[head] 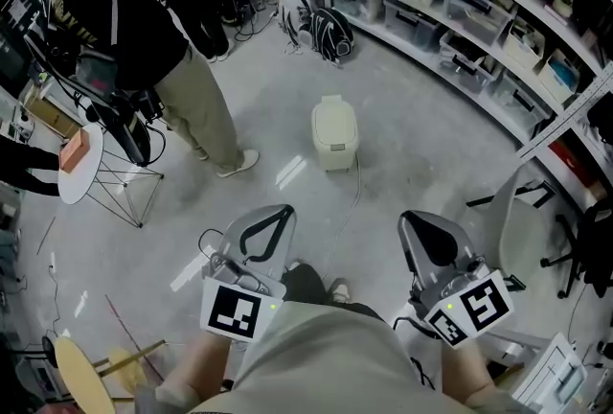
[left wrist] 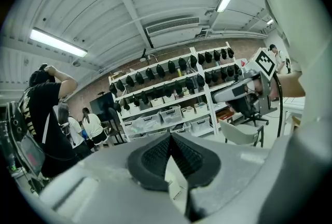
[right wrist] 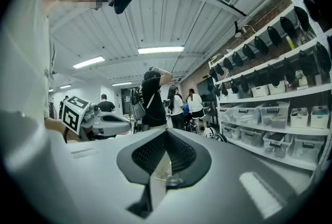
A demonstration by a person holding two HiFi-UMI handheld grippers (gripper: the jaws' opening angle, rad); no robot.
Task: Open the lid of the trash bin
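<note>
The trash bin (head: 334, 132) is a small cream box standing on the grey floor ahead of me, its lid down flat. Both grippers are held low near my body, well short of the bin and pointing towards it. In the head view my left gripper (head: 285, 211) has its fingertips together and holds nothing. My right gripper (head: 407, 218) is likewise shut and empty. In the left gripper view the jaws (left wrist: 170, 137) meet at their tips, and so do those in the right gripper view (right wrist: 166, 134). Both gripper cameras are tilted up at the ceiling and shelves.
A person (head: 192, 86) in a black top stands left of the bin. A round white table (head: 81, 174) with an orange box is at far left. Shelving with storage boxes (head: 460, 10) curves along the right. A white chair (head: 512, 211) stands right, a backpack (head: 326, 34) beyond the bin.
</note>
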